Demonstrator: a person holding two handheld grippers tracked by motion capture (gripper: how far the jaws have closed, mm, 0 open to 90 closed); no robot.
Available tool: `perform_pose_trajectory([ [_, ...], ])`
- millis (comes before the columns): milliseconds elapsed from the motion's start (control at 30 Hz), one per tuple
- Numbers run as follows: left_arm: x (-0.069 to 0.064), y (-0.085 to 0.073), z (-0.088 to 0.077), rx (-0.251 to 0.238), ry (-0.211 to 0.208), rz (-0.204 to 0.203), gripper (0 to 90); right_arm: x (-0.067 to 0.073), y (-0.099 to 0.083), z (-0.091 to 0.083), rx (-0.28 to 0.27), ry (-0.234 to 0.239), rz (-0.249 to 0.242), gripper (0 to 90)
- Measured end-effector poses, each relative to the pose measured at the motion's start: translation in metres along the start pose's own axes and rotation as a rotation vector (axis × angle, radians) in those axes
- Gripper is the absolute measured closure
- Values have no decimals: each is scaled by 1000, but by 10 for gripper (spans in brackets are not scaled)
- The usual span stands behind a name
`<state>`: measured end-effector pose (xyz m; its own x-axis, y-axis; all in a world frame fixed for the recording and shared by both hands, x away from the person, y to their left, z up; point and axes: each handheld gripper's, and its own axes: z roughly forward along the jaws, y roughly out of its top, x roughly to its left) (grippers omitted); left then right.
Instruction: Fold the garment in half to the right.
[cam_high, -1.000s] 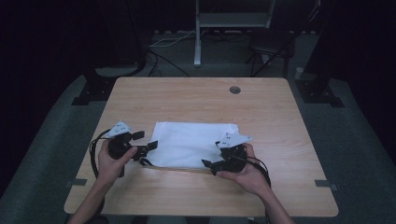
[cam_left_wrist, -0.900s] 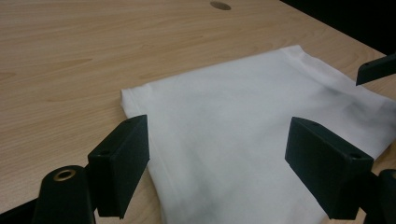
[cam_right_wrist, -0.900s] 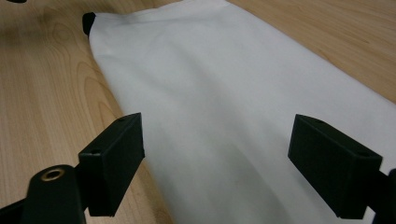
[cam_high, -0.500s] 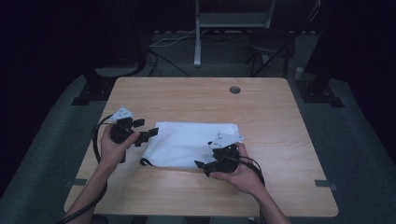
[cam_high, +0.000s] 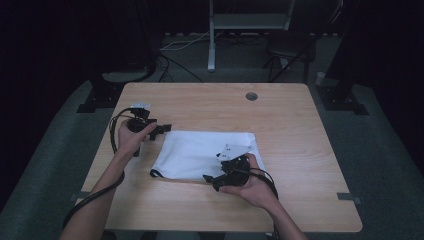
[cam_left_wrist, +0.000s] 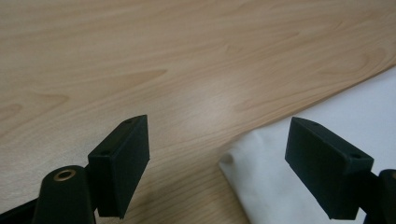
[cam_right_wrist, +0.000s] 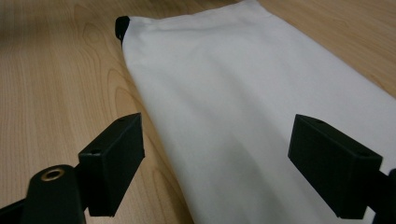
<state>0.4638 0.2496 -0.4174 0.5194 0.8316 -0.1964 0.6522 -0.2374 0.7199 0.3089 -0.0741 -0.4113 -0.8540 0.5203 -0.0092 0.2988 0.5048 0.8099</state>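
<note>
I see a light wooden table (cam_high: 300, 150) with a small round grommet (cam_high: 251, 96) near its far edge, standing on grey carpet in a dark room with a metal stand (cam_high: 212, 35) and cables behind it. A white cloth bag (cam_high: 200, 152) lies flat at the table's middle. My left gripper (cam_high: 162, 131) hovers just off the bag's far left corner, jaws apart and empty, while my right gripper (cam_high: 210, 181) sits at the near edge, jaws spread wide over the cloth, gripping nothing.

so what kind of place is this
Probably a lab or recording studio, not a home: a lone wooden table on grey carpet, dark curtained surroundings, cables and a metal stand base behind it, and a white cloth bag laid out between two handheld grippers.
</note>
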Motion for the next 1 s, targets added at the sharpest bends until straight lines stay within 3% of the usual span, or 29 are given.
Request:
perform_pose_trajectory([
  [233, 0, -3, 12, 33, -23, 7, 217, 2, 1, 0, 0, 5, -6, 176],
  [400, -4, -6, 16, 46, -41, 29, 220, 3, 2, -1, 2, 7, -12, 176],
  [433, -6, -6, 16, 44, -41, 48, 238, 3, 2, -1, 2, 8, -12, 176],
  [467, -9, -7, 16, 41, -44, 67, 322, 3, 3, 0, 2, 7, -13, 176],
  [533, -13, -8, 17, 44, -49, 92, 361, 3, 3, 0, 2, 8, -12, 176],
  [633, -18, -9, 18, 40, -79, 98, 501, 3, 4, 1, -5, 10, -15, 176],
  [667, -19, -10, 19, 36, -92, 88, 501, 3, 4, 1, -7, 12, -15, 176],
  [733, -18, -12, 21, 11, -122, 48, 589, 4, 4, 3, -7, 15, -12, 176],
  [833, -16, -15, 23, -2, -143, 23, 750, 4, 5, 5, -2, 17, -17, 176],
  [1000, -18, -14, 18, -31, -161, -5, 815, 9, 20, 20, 17, 35, -33, 177],
])
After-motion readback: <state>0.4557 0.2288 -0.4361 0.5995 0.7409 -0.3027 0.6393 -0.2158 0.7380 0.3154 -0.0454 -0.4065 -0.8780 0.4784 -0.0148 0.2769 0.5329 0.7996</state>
